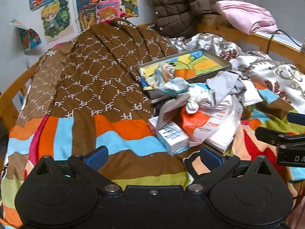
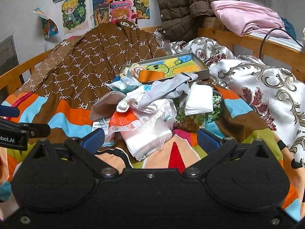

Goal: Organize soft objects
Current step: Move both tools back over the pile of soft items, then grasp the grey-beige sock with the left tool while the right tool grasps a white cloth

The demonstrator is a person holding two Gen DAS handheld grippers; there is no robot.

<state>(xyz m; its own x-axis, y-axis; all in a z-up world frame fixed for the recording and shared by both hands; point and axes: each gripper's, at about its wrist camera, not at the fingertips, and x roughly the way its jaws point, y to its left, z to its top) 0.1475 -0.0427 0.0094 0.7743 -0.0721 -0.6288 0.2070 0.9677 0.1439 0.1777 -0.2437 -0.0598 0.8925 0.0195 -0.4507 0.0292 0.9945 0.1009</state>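
Both grippers, left [image 1: 152, 157] and right [image 2: 150, 138], fingers wide apart and empty; best lift the grey cloth [image 2: 171, 89] off the pile's top first.

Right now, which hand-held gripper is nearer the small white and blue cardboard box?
Left hand-held gripper: the small white and blue cardboard box lies just ahead. Right hand-held gripper sits further right.

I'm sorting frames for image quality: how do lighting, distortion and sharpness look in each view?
Left wrist view: soft, even light, no hard shadows; fisheye bends the wooden bed rail; dark vignette in the corners; the tissue box text is smeared. Right wrist view: same bending, glare on the satin cloth, the plastic bag print is unreadable.
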